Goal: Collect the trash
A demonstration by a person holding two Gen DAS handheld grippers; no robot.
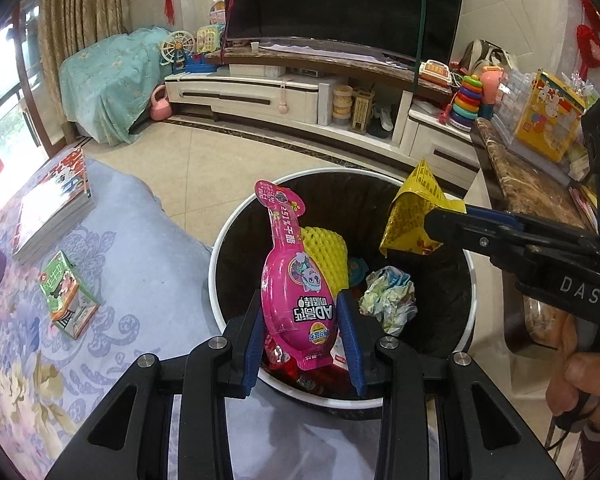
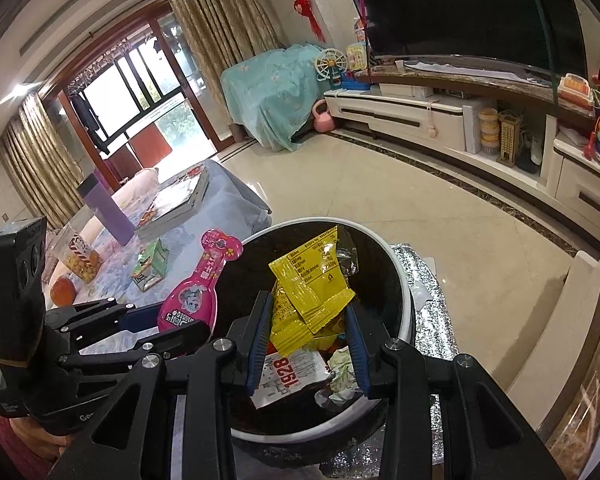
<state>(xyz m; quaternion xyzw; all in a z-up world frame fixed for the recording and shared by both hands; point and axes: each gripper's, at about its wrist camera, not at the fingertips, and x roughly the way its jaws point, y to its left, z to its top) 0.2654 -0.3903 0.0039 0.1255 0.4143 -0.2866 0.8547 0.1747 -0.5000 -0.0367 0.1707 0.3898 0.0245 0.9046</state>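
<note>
While both tongs are clamped, left tongs (image 1: 302,316) on a pink pack (image 1: 296,280), right tongs (image 2: 308,336) on a yellow wrapper (image 2: 312,284), each load is held upright directly over the bin (image 1: 236,224) at lower centre.

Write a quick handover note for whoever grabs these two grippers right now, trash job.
Left gripper: shut on the pink snack pack, held over the trash bin.
Right gripper: shut on the yellow wrapper, also above the bin.
Done: crumpled paper and other wrappers already lie in the bin.
Left: release both pieces into the bin; the green carton on the cloth-covered table may be next, if it is trash.
</note>
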